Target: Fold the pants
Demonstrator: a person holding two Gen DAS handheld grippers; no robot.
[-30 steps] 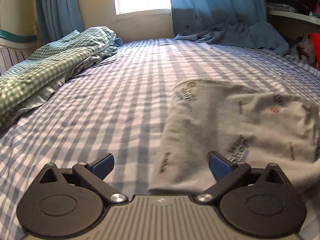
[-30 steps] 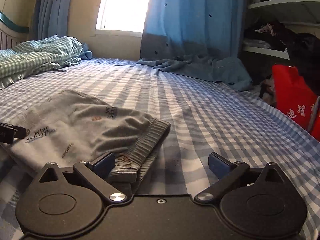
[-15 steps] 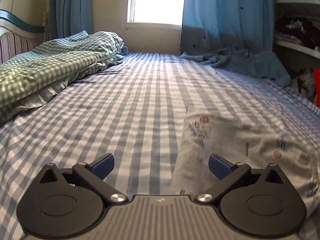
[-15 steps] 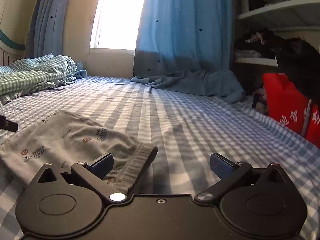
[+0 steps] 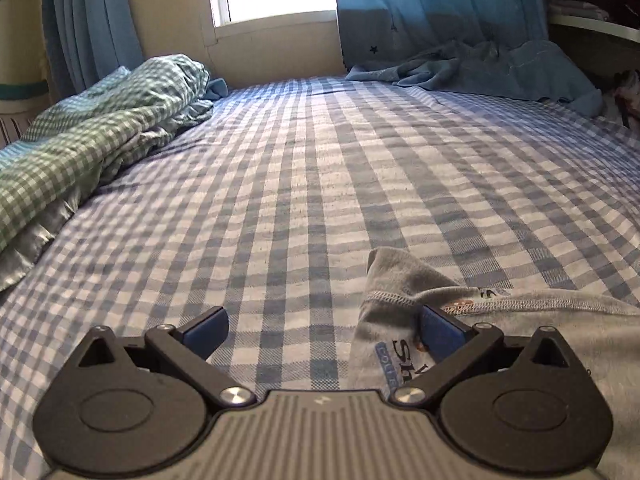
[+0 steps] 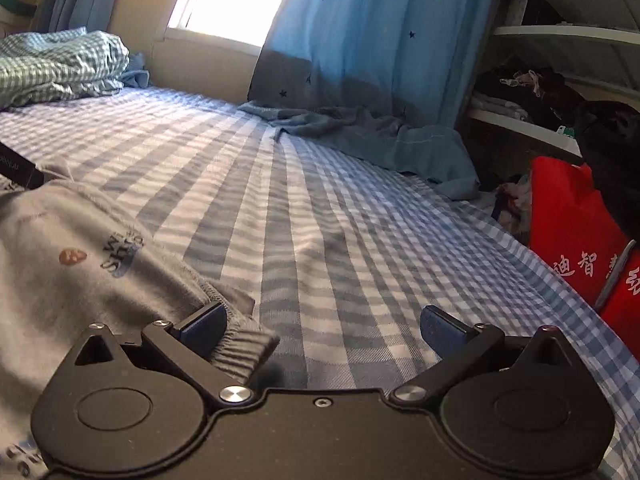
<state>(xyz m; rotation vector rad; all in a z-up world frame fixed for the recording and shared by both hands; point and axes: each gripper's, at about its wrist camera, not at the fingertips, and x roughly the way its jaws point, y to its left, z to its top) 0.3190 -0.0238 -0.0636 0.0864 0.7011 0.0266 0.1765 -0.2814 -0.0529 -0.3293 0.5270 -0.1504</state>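
The grey printed pants (image 5: 520, 320) lie on the blue checked bed sheet (image 5: 300, 200). In the left wrist view their hemmed end sits at the lower right, and my left gripper (image 5: 324, 330) is open with its right finger over that hem. In the right wrist view the pants (image 6: 60, 264) fill the lower left, with the ribbed waistband (image 6: 244, 350) beside the left finger. My right gripper (image 6: 324, 328) is open, low over the waistband corner. The left gripper's tip (image 6: 20, 168) shows at the far left edge.
A green checked quilt (image 5: 92, 132) is bunched along the bed's left side. A blue curtain and a crumpled blue cloth (image 5: 480, 68) lie at the far end. A red bag (image 6: 580, 240) and shelves (image 6: 560, 80) stand off the bed's right edge.
Both grippers have dropped lower and closer to the pants. The left one now sits at the hemmed end, the right one at the waistband corner. Both stay open.
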